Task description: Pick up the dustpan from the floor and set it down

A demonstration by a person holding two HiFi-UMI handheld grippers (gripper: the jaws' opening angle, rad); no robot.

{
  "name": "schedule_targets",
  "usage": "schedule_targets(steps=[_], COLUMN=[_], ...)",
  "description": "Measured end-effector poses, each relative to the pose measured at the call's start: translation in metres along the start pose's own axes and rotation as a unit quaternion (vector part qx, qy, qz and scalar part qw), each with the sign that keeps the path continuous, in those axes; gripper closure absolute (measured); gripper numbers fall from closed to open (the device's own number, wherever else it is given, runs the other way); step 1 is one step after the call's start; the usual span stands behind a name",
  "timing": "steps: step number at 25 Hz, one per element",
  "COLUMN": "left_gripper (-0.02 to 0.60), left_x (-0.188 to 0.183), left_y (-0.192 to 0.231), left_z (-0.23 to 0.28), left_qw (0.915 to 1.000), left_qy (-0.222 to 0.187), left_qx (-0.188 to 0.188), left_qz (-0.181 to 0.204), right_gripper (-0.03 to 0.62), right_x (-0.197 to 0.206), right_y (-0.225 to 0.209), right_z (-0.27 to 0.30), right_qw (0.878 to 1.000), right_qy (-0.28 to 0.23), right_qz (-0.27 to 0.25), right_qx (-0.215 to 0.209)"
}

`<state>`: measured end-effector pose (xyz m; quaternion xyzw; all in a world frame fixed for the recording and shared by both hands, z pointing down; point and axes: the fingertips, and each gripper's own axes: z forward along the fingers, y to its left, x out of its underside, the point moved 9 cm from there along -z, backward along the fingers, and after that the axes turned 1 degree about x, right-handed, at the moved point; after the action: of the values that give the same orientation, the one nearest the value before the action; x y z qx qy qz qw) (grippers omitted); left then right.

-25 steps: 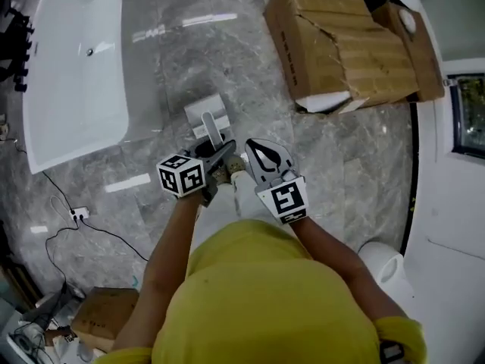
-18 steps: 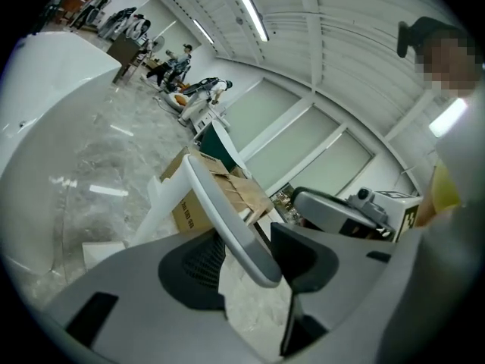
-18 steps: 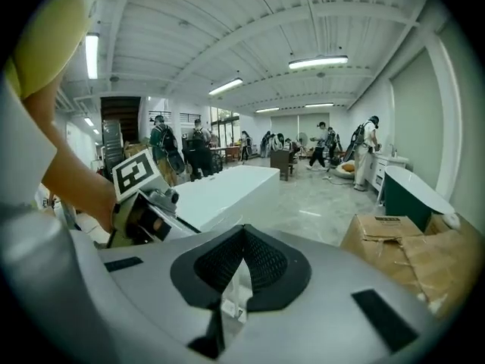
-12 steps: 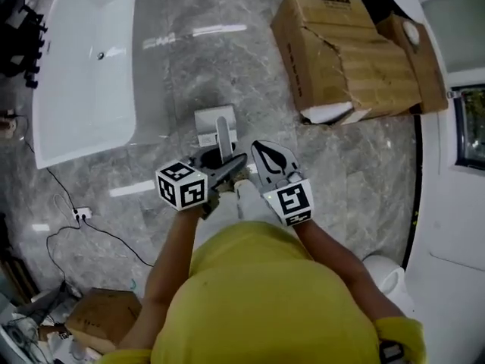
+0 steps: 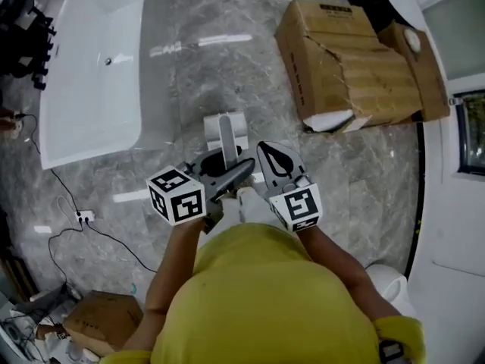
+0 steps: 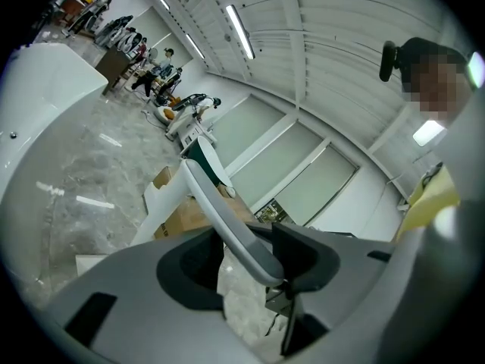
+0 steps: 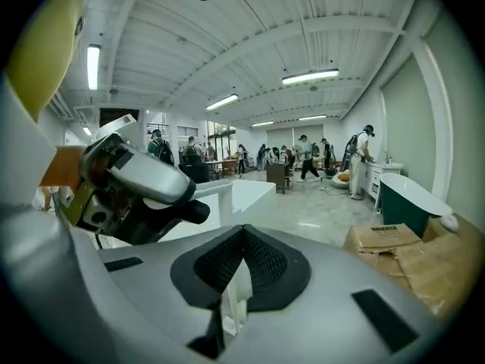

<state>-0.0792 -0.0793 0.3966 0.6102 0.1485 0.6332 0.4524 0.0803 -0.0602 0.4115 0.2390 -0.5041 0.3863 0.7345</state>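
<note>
The left hand-held gripper has risen, lifting the dustpan off the floor. Its jaws clamp the handle and hide its near end. The right hand-held gripper is closed on nothing. Bare floor lies ahead between the bathtub and the cardboard box.

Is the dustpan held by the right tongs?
No, the dustpan handle sits between the left tongs; the right tongs are shut and empty.
</note>
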Motion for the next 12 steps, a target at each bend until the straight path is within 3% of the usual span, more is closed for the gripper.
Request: schedule_targets(steps=[6, 12], left_gripper=[0.374, 0.373], left_x=[-0.010, -0.012], left_y=[-0.020, -0.023], left_z=[0.001, 0.002], left_qw=[0.9988, 0.9984], left_qy=[0.017, 0.021], left_qx=[0.002, 0.005], left_qz=[0.045, 0.053], right_gripper=[0.583, 0.583], right_x=[-0.003, -0.006], right_y=[0.000, -0.001], right_z=[-0.005, -0.007], right_qw=[1.000, 1.000], right_qy=[-0.007, -0.010], right_qz=[-0.001, -0.001], right_qx=[0.004, 0.007])
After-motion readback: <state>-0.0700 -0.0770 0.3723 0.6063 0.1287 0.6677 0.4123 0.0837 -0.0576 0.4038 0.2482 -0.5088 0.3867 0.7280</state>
